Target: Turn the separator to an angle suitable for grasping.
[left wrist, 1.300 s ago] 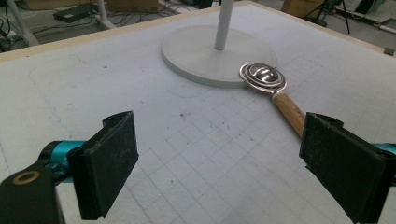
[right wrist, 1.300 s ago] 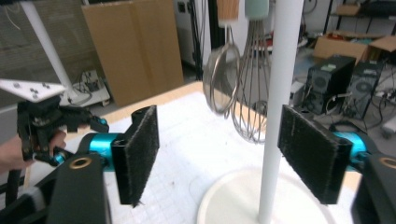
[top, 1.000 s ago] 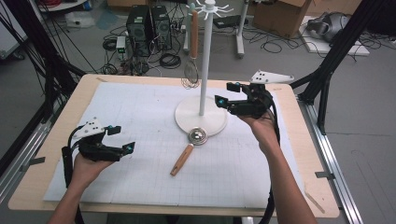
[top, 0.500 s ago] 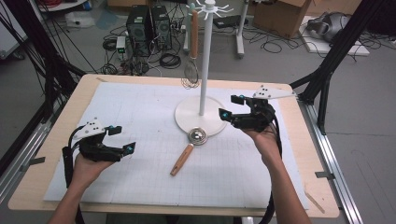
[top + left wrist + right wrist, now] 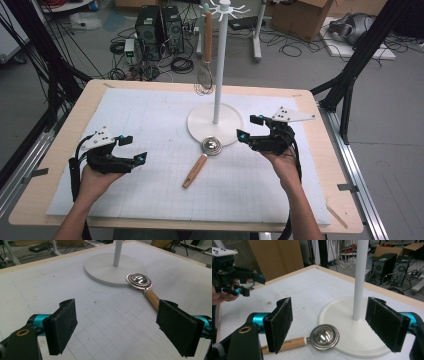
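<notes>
A metal-headed utensil with a wooden handle [image 5: 196, 170] lies on the white mat, its round head [image 5: 139, 280] against the rim of the white stand's base [image 5: 200, 120]. A whisk [image 5: 204, 80] hangs from the top of the stand's pole. My right gripper [image 5: 249, 127] hovers low just right of the base, open, pointing left. In the right gripper view the utensil's head [image 5: 324, 336] lies ahead of and below the gripper [image 5: 333, 322]. My left gripper [image 5: 134, 149] is held at the mat's left and points toward the utensil. It is open; its jaws have just been closing slightly, with nothing between them [image 5: 120, 325].
The gridded white mat [image 5: 150, 115] covers most of the wooden table [image 5: 60, 150]. Black frame posts [image 5: 350, 75] rise at both sides. Computer towers [image 5: 160, 25], cables and cardboard boxes sit on the floor beyond the far edge.
My right gripper has come down and slightly toward me, ending low beside the stand's base. The left hand has stayed where it was.
</notes>
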### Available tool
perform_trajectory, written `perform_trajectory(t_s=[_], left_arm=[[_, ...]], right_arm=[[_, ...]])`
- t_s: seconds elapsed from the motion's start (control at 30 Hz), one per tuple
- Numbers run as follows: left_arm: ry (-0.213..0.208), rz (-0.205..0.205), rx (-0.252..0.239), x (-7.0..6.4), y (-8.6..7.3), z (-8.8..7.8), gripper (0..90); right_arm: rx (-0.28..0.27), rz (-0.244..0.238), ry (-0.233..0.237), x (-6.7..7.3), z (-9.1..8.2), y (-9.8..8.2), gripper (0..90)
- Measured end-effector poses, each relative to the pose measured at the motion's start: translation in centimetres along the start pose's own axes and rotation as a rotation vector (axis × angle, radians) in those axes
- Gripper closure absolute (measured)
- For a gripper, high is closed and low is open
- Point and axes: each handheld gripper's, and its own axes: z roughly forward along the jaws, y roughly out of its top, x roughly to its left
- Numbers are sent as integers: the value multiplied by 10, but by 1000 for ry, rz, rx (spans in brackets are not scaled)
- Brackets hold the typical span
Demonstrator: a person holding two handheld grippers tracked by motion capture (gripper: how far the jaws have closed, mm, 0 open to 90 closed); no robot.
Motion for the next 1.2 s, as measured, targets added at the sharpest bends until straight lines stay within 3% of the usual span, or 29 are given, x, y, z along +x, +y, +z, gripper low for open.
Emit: perform_trajectory(t_s=[0.4,0.8,1.07,1.2], left_arm=[[-20,12,12,-9,-1,9,223],[-74,48,36,-27,-2,23,267],[-156,80,63,-47,-6,39,411],[-206,100,81,-59,-10,50,546]], right_arm=[[50,-4,-6,8,4,-29,202],[99,6,-1,9,11,-58,204],[117,16,-4,10,13,-67,204],[122,10,-10,10,14,-68,204]])
